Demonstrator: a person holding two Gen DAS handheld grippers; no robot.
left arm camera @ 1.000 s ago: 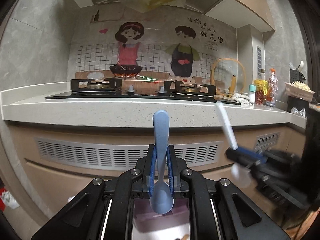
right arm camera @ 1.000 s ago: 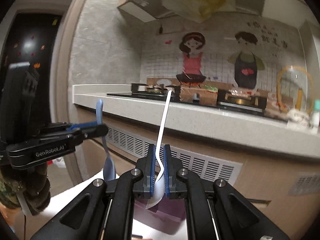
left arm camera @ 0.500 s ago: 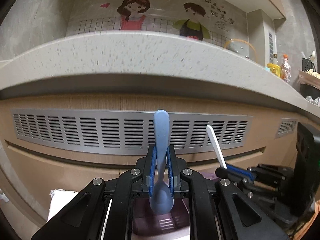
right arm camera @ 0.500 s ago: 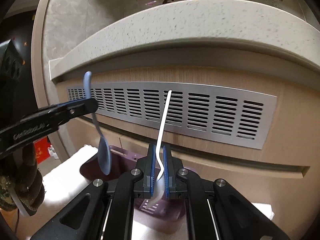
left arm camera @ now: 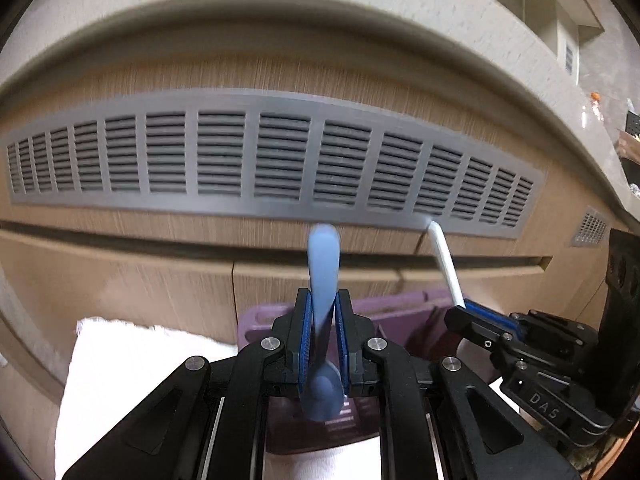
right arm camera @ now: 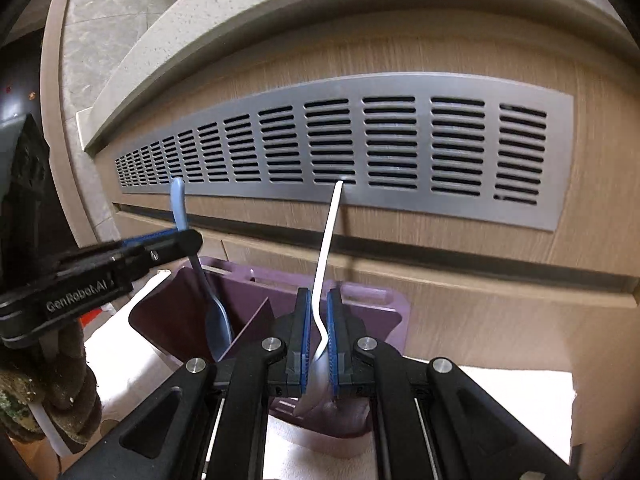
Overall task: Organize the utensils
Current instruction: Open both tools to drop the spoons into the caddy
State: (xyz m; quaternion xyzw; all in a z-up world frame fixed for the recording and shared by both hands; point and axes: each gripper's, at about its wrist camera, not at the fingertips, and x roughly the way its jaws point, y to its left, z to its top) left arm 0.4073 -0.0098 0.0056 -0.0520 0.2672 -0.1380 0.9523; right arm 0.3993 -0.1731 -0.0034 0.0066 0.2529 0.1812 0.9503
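My left gripper [left arm camera: 323,312] is shut on a light blue spoon [left arm camera: 323,276], handle up and bowl down. Seen from the right wrist view, that blue spoon [right arm camera: 216,312] has its bowl down inside the left compartment of a purple utensil holder [right arm camera: 248,292]. My right gripper [right arm camera: 318,308] is shut on a white spoon [right arm camera: 326,248], handle up, its bowl over the holder's right compartment. In the left wrist view the purple holder [left arm camera: 400,308] sits just beyond my fingers, and the right gripper [left arm camera: 472,322] with the white spoon [left arm camera: 446,264] stands to the right.
The holder stands on a white cloth [left arm camera: 132,364], also seen as the white cloth [right arm camera: 500,400] on the right. Close behind is a wooden cabinet front with a grey vent grille [left arm camera: 256,160] under a pale stone counter edge [right arm camera: 280,12]. A gloved hand [right arm camera: 44,384] holds the left gripper.
Both grippers have come down from counter height to the purple holder, each keeping its spoon. The blue spoon's bowl has gone into the left compartment; the stove and wall have left the view.
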